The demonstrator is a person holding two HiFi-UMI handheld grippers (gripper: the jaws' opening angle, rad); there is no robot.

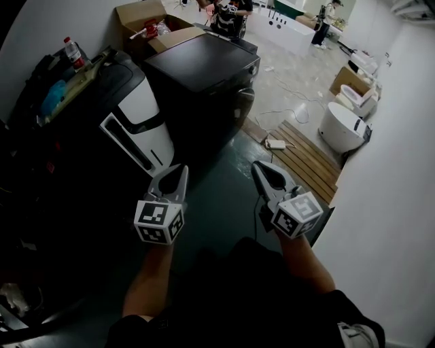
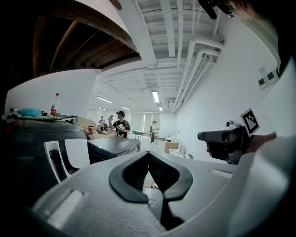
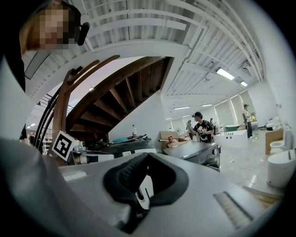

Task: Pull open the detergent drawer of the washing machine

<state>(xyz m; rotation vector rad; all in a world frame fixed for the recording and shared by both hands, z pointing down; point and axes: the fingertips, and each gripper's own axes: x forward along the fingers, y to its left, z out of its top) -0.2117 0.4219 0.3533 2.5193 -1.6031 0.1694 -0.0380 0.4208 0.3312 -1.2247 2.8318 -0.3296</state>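
Both grippers hang in the air over the dark floor, apart from the machines. In the head view my left gripper (image 1: 181,167) has its jaws together with nothing in them, pointing toward a dark machine with a white front panel (image 1: 138,112). My right gripper (image 1: 257,166) is beside it, also shut and empty. A black washing machine (image 1: 202,64) stands further back and also appears in the left gripper view (image 2: 113,145) and the right gripper view (image 3: 194,151). I cannot make out a detergent drawer. The left gripper's (image 2: 148,153) and right gripper's (image 3: 147,155) own views show their tips meeting.
An open cardboard box (image 1: 146,24) and a bottle (image 1: 73,53) sit behind the machines. A wooden slat platform (image 1: 307,158), a cable with a white adapter (image 1: 276,144) and white toilets (image 1: 342,126) lie to the right by the white wall. People (image 1: 228,9) stand far back.
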